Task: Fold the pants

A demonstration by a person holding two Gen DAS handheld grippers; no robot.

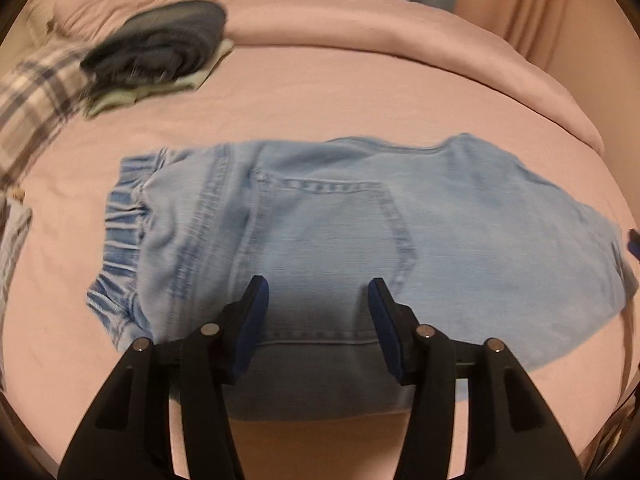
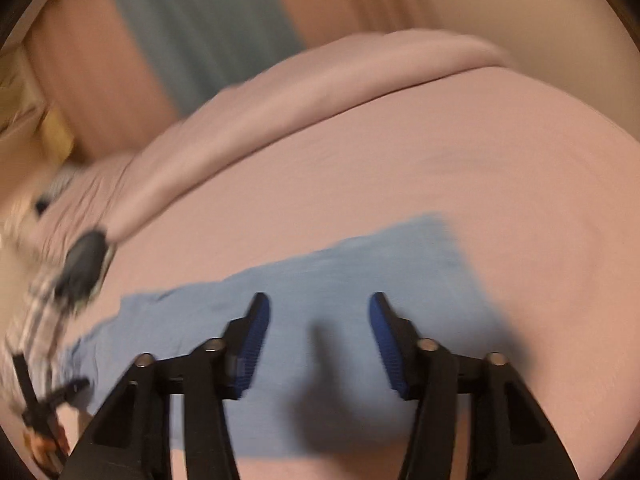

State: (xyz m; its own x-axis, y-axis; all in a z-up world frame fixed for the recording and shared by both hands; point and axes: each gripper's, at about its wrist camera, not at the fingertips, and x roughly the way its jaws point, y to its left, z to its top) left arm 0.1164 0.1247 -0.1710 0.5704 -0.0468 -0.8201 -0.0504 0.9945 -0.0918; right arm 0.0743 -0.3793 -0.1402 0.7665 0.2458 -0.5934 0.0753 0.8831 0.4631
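Denim pants (image 1: 340, 248) lie folded flat on the pink bed (image 1: 360, 92); our left tongs (image 1: 316, 286) and right tongs (image 2: 318, 300) hover spread, empty. We should pinch both layers squarely.

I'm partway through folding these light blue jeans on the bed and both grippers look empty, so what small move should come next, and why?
Probably lower the left gripper onto the near edge of the light blue jeans and close on it. Its jaws stand open with denim right beneath them, the right gripper is open too, and the jeans lie flat on the pink bedsheet, held by neither.
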